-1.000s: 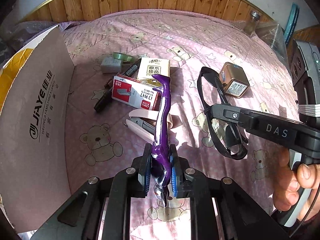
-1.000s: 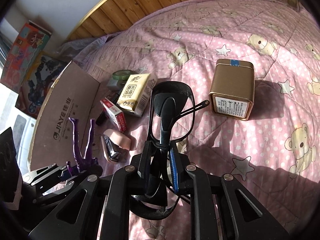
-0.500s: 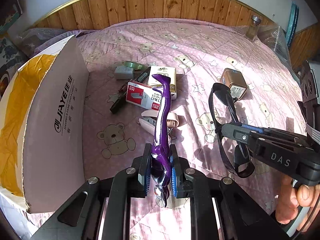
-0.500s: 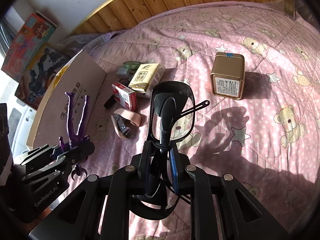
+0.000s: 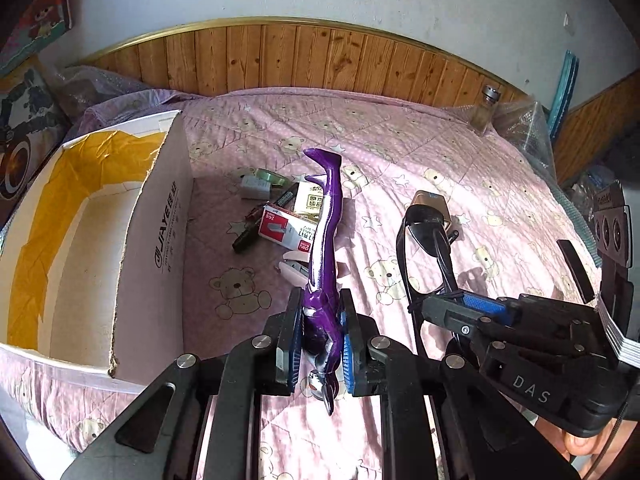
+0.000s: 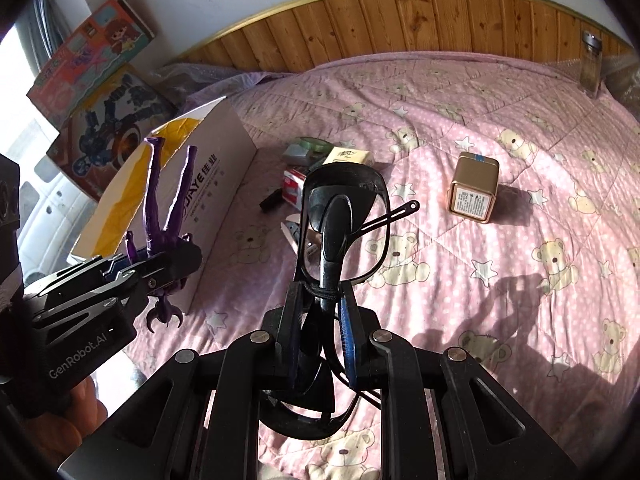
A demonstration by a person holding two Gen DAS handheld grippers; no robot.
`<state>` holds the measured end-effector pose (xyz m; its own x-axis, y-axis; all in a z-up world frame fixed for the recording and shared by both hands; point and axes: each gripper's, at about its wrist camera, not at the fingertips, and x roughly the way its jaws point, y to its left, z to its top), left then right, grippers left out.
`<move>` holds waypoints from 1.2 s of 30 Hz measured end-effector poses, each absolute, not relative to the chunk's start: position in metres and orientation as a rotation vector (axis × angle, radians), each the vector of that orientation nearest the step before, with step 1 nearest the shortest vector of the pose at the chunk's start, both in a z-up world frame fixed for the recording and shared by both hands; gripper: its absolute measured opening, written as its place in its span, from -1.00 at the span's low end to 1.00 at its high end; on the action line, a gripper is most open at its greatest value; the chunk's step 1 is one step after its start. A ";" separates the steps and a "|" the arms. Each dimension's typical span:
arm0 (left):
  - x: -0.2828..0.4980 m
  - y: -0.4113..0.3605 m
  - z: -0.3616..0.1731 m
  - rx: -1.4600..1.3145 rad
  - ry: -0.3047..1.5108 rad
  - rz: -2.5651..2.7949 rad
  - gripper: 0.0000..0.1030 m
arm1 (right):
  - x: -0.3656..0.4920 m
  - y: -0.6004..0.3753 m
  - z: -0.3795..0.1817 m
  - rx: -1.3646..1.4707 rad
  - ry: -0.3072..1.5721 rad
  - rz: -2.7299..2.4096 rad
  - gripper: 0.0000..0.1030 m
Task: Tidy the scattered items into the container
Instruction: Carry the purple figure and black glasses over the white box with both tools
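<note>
both grippers rose above the pink quilt [image 5: 460,152], left gripper [image 5: 320,340] clamping figure [image 5: 326,240], right gripper [image 6: 320,316] glasses [image 6: 340,224].

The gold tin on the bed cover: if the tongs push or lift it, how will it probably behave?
The gold tin looks like a rigid metal box, so it probably keeps its shape under a squeeze. Its smooth, shiny sides may slip between the pads. It lies on a broad flat face on the soft quilt, so a push should slide it or tip it rather than roll it.
</note>
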<state>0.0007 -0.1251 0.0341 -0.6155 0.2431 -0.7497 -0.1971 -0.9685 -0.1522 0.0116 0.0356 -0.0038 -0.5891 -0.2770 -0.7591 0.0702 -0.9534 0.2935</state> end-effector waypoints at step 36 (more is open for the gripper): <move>0.026 -0.212 0.076 -1.068 -0.391 2.712 -0.67 | 0.002 -0.053 0.050 1.184 -0.072 -2.550 -0.65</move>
<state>0.0264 -0.2118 0.0763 -0.7187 0.2797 -0.6365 -0.0887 -0.9449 -0.3151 0.0018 -0.0531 0.0501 -0.6011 -0.3142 -0.7348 0.2725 -0.9449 0.1812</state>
